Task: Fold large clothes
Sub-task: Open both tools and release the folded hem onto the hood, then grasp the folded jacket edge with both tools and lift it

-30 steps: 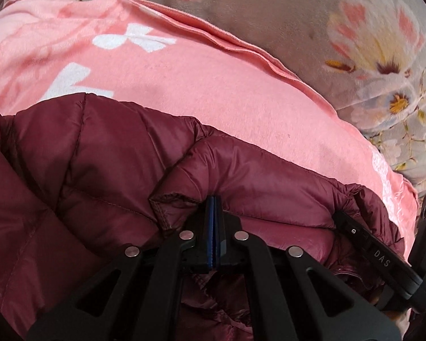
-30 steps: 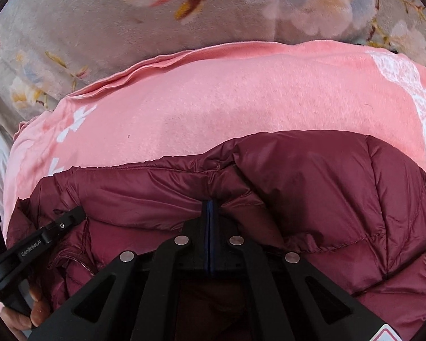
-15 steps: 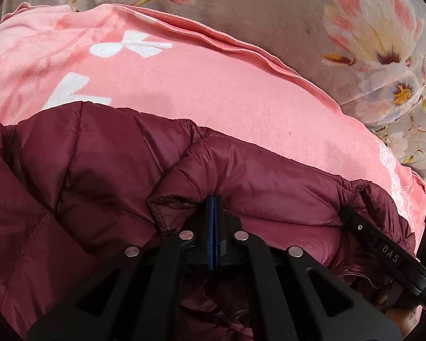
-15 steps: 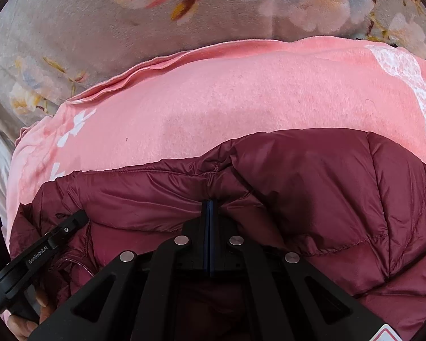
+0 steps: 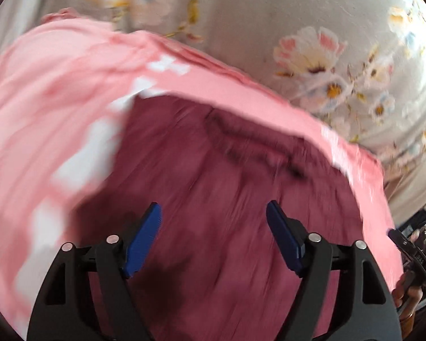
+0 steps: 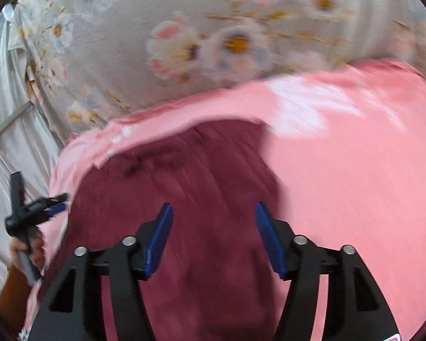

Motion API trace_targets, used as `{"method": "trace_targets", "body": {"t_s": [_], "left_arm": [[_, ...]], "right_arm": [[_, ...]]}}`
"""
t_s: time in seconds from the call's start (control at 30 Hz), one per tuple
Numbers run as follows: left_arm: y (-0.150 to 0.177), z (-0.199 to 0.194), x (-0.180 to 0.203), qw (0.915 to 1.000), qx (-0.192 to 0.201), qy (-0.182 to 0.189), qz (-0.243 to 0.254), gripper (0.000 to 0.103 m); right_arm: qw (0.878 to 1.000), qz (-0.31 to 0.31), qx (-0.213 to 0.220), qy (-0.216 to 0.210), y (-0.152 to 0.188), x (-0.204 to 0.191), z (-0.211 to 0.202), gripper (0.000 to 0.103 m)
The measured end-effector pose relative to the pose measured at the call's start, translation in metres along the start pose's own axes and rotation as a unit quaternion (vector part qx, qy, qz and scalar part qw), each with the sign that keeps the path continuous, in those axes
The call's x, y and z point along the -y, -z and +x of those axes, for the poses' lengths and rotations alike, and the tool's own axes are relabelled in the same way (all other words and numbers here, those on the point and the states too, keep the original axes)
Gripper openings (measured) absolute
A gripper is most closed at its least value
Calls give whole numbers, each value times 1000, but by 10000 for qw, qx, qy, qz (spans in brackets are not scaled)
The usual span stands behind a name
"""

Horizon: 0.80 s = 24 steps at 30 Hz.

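Left wrist view shows the left gripper (image 5: 213, 216) with its blue pads (image 5: 143, 241) spread wide; its jaws have just been opening, and nothing is pinched between them. Beneath the gap lies the maroon puffer jacket (image 5: 227, 176), spread over a pink blanket (image 5: 42, 108) with white markings. The picture is heavily smeared, so the jacket's quilting and folds cannot be made out, only a dark curved line near its far edge. The pink blanket borders the jacket on the left side and along the top, and beyond it lies a grey floral bedsheet (image 5: 269, 14). At the lower right edge of this view, part of the other gripper and the fingers (image 5: 404, 295) of the hand holding it are just visible.

Right wrist view gives the right gripper (image 6: 214, 217) likewise wide apart, its jaws having just been opening, with no cloth between the pads (image 6: 159, 244). The maroon puffer jacket (image 6: 190, 187) lies below and ahead of the fingers, resting on the pink blanket (image 6: 355, 187), which fills the right side of the view. The grey floral bedsheet (image 6: 156, 28) lies further off. At the left edge, the left gripper (image 6: 56, 203) appears beside the jacket's edge, held by a hand (image 6: 28, 248) with an orange-brown sleeve (image 6: 11, 289) below it.
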<state>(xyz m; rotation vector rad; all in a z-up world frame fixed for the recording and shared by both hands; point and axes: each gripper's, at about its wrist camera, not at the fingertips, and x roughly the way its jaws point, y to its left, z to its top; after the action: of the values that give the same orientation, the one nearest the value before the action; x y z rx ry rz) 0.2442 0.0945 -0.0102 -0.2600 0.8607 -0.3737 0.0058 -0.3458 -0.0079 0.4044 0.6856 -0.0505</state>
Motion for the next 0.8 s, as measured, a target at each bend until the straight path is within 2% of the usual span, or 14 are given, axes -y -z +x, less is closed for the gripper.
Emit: {"method": "trace_targets", "body": {"t_s": [0.07, 0.17, 0.27, 0.33, 0.43, 0.57, 0.6, 0.67, 0.73, 0.77, 0.8], "left_arm": [[36, -35, -26, 9996, -114, -87, -224, 80], [86, -70, -71, 9953, -411, -99, -871, 83], [129, -86, -98, 9845, -689, 235, -1595, 83], [145, -94, -102, 9796, -662, 449, -1843, 83], [154, -101, -94, 9788, -595, 572, -1874, 83], [159, -96, -83, 9806, -583, 511, -1800, 81], [160, -96, -82, 9813, -577, 433, -1786, 75], [162, -94, -79, 9820, -589, 330, -1764, 62], [166, -97, -82, 9820, -617, 222, -1769, 36], [167, -98, -82, 9823, -632, 176, -1753, 30], [167, -100, -82, 9824, -643, 177, -1743, 23]], "right_arm": [[9987, 404, -231, 196, 46, 25, -37, 67], [9943, 930, -492, 169, 99, 48, -62, 68], [9899, 1295, -576, 41, 131, 54, -66, 69], [9891, 1367, -552, -13, 141, 52, -64, 71], [9895, 1401, -345, -8, 144, 43, -61, 79], [9849, 1693, -246, -270, 142, 41, -51, 79], [9843, 1714, -223, -348, 140, 38, -48, 78], [9829, 1755, -232, -502, 139, 33, -43, 68], [9827, 1740, -298, -555, 140, 29, -39, 38], [9841, 1689, -302, -468, 141, 26, -39, 30], [9848, 1659, -260, -446, 141, 24, -40, 19]]}}
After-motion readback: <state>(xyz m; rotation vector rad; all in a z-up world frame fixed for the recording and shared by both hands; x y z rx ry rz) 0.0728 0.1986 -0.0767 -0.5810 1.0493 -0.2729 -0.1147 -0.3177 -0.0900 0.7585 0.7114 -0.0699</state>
